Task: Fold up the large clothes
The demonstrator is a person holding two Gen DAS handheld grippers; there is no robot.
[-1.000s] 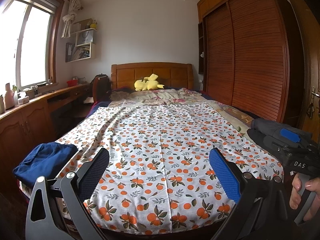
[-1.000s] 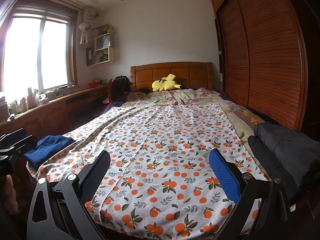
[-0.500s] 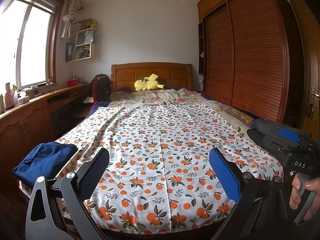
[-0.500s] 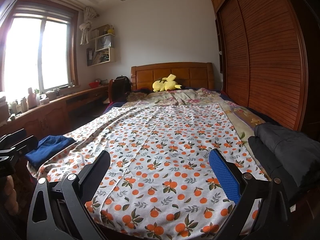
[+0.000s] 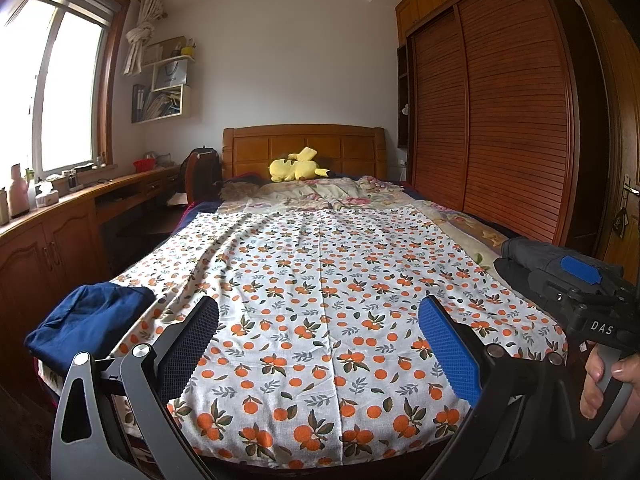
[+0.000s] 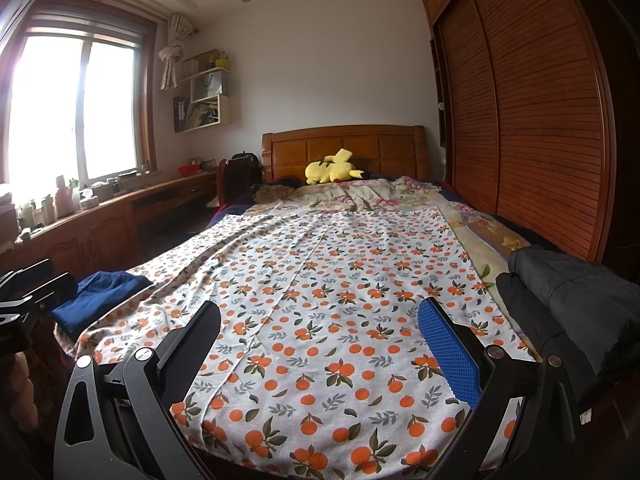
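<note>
A large white cloth with an orange-fruit print lies spread flat along the bed; it also shows in the right wrist view. My left gripper is open and empty, held above the cloth's near edge at the foot of the bed. My right gripper is open and empty at the same edge, further right; its body shows in the left wrist view. A folded blue garment lies at the bed's near left corner. Dark folded clothes lie at the near right corner.
A yellow plush toy rests by the wooden headboard. A floral quilt lies bunched at the bed's head. A wooden desk with cabinets runs along the left wall. A sliding wardrobe stands close on the right.
</note>
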